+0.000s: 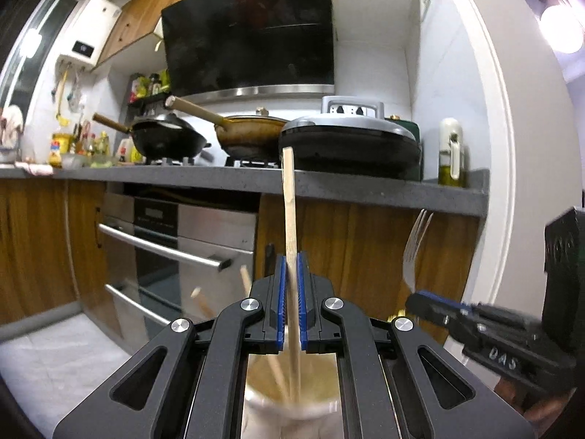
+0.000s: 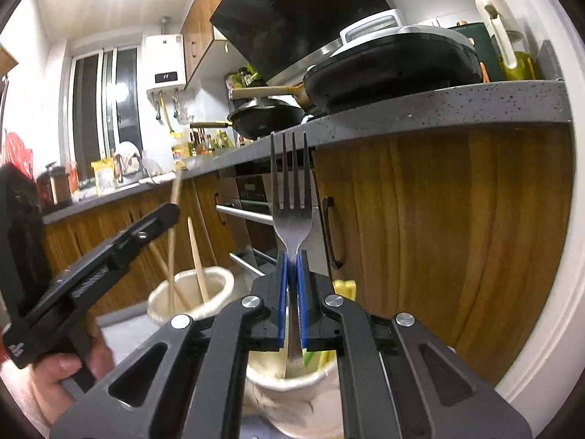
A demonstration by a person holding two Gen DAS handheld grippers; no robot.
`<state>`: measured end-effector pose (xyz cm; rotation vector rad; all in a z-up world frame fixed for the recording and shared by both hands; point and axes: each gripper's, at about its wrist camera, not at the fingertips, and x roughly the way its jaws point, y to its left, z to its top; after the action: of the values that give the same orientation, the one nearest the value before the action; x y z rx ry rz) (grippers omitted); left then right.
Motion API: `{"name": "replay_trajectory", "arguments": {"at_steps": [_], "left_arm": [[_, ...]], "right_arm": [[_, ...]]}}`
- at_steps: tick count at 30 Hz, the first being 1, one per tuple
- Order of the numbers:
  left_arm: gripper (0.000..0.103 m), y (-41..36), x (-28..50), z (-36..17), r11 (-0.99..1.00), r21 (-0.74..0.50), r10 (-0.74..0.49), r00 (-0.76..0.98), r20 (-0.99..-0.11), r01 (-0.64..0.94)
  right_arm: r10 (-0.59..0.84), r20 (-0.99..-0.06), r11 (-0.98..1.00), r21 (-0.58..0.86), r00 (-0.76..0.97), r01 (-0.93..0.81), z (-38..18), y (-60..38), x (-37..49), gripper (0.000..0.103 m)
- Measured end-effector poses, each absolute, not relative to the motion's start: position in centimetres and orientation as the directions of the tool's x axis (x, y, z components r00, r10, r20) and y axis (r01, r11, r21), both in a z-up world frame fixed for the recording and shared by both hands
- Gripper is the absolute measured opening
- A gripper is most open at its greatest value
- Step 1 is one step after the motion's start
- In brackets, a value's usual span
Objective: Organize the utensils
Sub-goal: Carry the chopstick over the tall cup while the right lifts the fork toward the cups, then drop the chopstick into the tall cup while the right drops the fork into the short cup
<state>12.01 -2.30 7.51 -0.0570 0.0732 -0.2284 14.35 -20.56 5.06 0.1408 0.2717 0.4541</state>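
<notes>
Grey speckled stone is forming the bench (image 1: 204, 177) across the room ahead of me, its front edge overhanging wooden cabinet doors (image 2: 438, 226) and a steel oven (image 1: 175, 241). On it are sitting a black wok (image 1: 166, 141), a brown pan (image 1: 252, 135), a lidded electric griddle (image 1: 351, 142) and an oil bottle (image 1: 451, 157).

My left gripper (image 1: 290, 267) is clenching its jaws on a wooden chopstick (image 1: 289, 197), standing nearly upright, its lower end reaching into a cream holder (image 2: 190, 296) where more chopsticks (image 2: 197, 256) are leaning.

My right gripper (image 2: 291, 267) is gripping a steel fork (image 2: 290, 190) by the neck, tines up, the handle dipping into a second cream holder (image 2: 292, 395) directly below; green and yellow items in it are too hidden to name.

The two holders are standing near each other, below the bench edge. The white door frame (image 1: 501, 146) is closing off my right side.
</notes>
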Motion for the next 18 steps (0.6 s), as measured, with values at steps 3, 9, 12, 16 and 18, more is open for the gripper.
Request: {"name": "replay_trajectory", "arguments": {"at_steps": [3, 9, 12, 16, 18], "left_arm": [[0.007, -1.8, 10.6, 6.8, 0.969, -0.093, -0.236, 0.968, -0.084, 0.228], [0.007, -1.2, 8.7, 5.7, 0.967, -0.107, -0.242, 0.964, -0.11, 0.231], [0.007, -0.8, 8.7, 5.1, 0.968, -0.112, -0.238, 0.962, -0.13, 0.225], [0.007, -0.2, 8.5, 4.8, 0.966, -0.125, -0.241, 0.961, -0.133, 0.225], [0.007, -0.1, 8.4, 4.8, 0.964, -0.128, -0.249, 0.96, -0.13, 0.232]], "right_arm": [[0.448, -0.244, 0.892, 0.18, 0.86, -0.414, 4.3, -20.5, 13.2, 0.005], [0.411, -0.232, 0.911, 0.138, 0.881, -0.389, 3.3, -20.9, 11.9, 0.005], [0.419, -0.249, 0.907, 0.17, 0.873, -0.387, 2.8, -21.3, 12.3, 0.005], [0.421, -0.256, 0.905, 0.173, 0.87, -0.388, 2.6, -21.4, 12.6, 0.005], [0.426, -0.257, 0.903, 0.183, 0.868, -0.389, 2.5, -21.5, 12.7, 0.005]]}}
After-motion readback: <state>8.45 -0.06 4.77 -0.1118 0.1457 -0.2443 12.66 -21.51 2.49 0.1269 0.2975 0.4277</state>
